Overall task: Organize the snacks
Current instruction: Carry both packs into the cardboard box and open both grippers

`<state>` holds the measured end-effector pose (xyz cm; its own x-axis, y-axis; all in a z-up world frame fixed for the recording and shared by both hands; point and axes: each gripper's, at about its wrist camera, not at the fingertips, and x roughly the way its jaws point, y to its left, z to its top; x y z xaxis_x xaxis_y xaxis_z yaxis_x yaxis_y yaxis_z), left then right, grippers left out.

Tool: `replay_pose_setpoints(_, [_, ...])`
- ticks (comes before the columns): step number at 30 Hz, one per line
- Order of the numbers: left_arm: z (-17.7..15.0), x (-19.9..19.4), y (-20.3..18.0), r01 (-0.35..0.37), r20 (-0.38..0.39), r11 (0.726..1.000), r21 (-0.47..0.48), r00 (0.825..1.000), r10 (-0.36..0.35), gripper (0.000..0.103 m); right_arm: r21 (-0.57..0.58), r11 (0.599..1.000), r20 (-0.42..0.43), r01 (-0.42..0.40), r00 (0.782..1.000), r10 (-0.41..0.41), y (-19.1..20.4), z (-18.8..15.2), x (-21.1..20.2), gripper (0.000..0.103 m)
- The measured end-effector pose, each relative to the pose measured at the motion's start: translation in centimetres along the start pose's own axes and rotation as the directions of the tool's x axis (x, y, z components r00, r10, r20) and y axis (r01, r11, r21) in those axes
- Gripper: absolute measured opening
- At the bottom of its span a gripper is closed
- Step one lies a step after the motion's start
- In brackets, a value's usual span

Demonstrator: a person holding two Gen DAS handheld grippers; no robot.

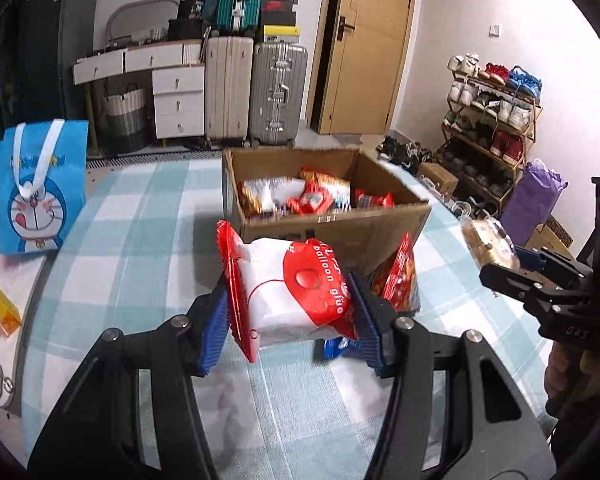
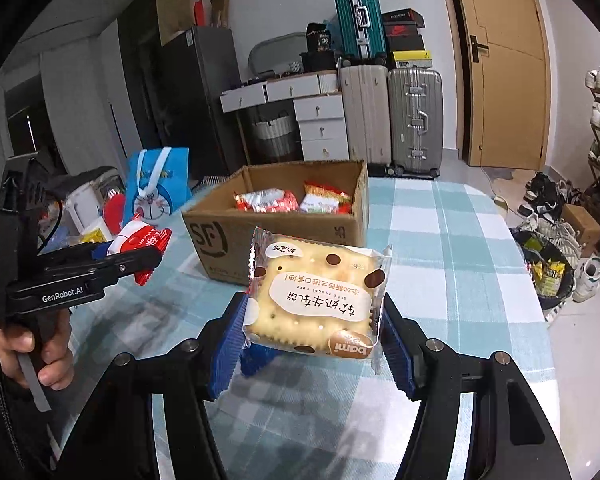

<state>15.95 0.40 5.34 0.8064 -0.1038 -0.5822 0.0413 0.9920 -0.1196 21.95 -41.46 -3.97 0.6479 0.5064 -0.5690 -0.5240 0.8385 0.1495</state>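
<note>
My left gripper (image 1: 290, 320) is shut on a red and white snack packet (image 1: 288, 288), held above the checked tablecloth just in front of the cardboard box (image 1: 340, 228). Its blue pads press the packet's two sides. The right gripper (image 2: 314, 340) is shut on a clear-wrapped cracker packet (image 2: 316, 300), also held off the table short of the cardboard box (image 2: 220, 240). Several red and white snack packets (image 2: 276, 200) lie inside the box. From the left wrist view the right gripper (image 1: 500, 264) shows at the right with the cracker packet (image 1: 486, 240); the right wrist view shows the left gripper (image 2: 140, 256) at the left.
A red snack packet (image 1: 400, 276) and a blue packet (image 1: 336, 348) lie on the table beside the box. A blue cartoon bag (image 1: 40, 184) stands at the table's left edge. Suitcases (image 1: 256, 96), drawers and a shoe rack (image 1: 492, 128) line the room behind.
</note>
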Motion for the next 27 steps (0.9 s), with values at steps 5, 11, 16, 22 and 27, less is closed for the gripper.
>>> replay_pose_setpoints(5, [1.6, -1.1, -0.1, 0.006, 0.035, 1.0, 0.004, 0.999, -0.006, 0.052, -0.009, 1.0, 0.022, -0.013, 1.0, 0.013, 0.5, 1.8, -0.2, 0.063])
replay_pose_setpoints(11, [3.3, -2.1, -0.3, 0.011, 0.065, 1.0, 0.018, 0.998, -0.012, 0.052, -0.006, 0.999, 0.046, -0.034, 0.998, 0.035, 0.8, 4.1, -0.2, 0.063])
replay_pose_setpoints(16, [4.5, -2.3, -0.9, 0.002, 0.077, 0.999, 0.042, 0.997, -0.006, 0.052, -0.004, 0.999, 0.056, -0.044, 0.997, 0.044, 1.1, 5.8, 0.0, 0.063])
replay_pose_setpoints(22, [5.5, -1.4, -1.1, -0.008, 0.08, 0.999, 0.052, 0.997, 0.003, 0.052, -0.01, 0.998, 0.058, -0.062, 0.996, 0.062, 1.7, 8.5, 0.7, 0.063])
replay_pose_setpoints(27, [6.6, -0.3, -1.1, -0.028, 0.077, 0.998, 0.054, 0.997, 0.024, 0.052, -0.005, 0.997, 0.053, -0.083, 0.995, 0.083, 2.0, 10.6, 1.7, 0.063])
